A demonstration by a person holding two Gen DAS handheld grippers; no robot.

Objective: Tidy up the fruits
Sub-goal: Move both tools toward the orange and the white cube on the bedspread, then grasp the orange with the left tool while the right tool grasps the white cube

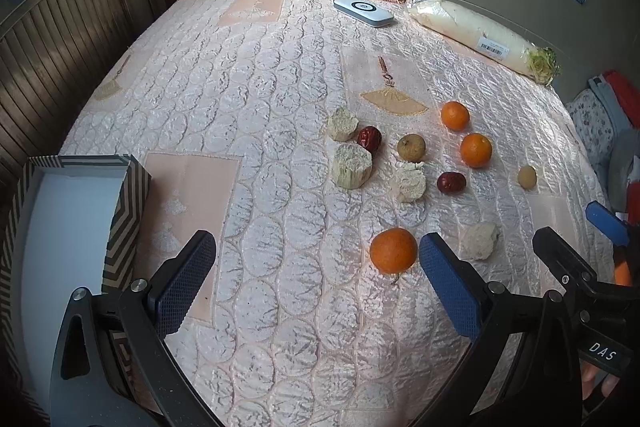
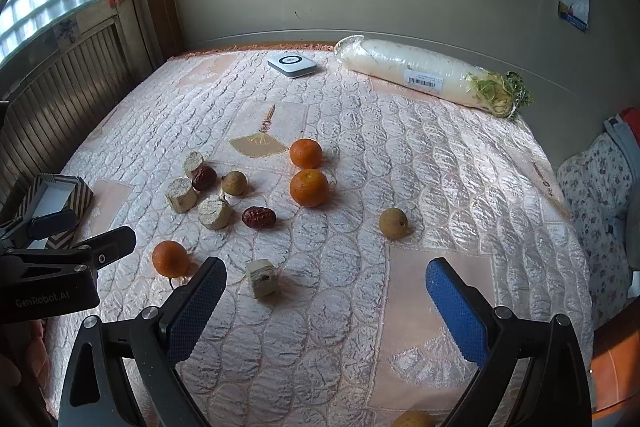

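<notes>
Fruits lie scattered on a quilted pink cloth (image 1: 260, 131). Three oranges show: a near one (image 1: 393, 250) (image 2: 170, 259) and two farther ones (image 1: 455, 115) (image 1: 475, 149). Two red dates (image 1: 369, 138) (image 1: 451, 182), two brown longans (image 1: 411, 147) (image 1: 527, 177) and several pale cut chunks (image 1: 352, 171) lie among them. My left gripper (image 1: 316, 267) is open and empty; the near orange sits just inside its right finger. My right gripper (image 2: 326, 301) is open and empty, with a pale chunk (image 2: 262, 279) just beyond its left finger.
A striped open box (image 1: 72, 211) stands at the left, beside my left gripper. A wrapped white radish (image 2: 428, 75) and a white flat device (image 2: 292, 65) lie at the far edge by the wall. Another orange fruit (image 2: 412, 419) sits at the near edge.
</notes>
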